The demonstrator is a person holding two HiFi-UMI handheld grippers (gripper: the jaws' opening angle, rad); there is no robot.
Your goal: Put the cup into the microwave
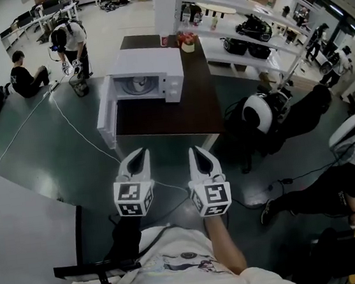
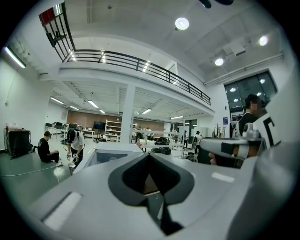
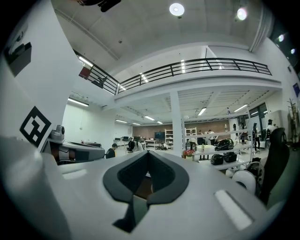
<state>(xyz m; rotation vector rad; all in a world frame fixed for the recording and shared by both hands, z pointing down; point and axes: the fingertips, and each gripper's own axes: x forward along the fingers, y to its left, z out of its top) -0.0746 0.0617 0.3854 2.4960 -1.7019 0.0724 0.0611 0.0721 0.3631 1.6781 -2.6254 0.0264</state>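
Note:
A white microwave stands on a dark brown table, its door swung open to the left and the turntable showing inside. A small cream cup sits at the table's far end, beside a red can. My left gripper and right gripper hover side by side short of the table's near edge. Both point level at the microwave, shut and empty. In the left gripper view the left gripper has its tips together before the microwave. The right gripper looks the same in its own view.
A white pillar rises behind the table. Shelves with dark machines run along the right. People in black sit or crouch at the right and back left. Cables trail over the floor left of the table.

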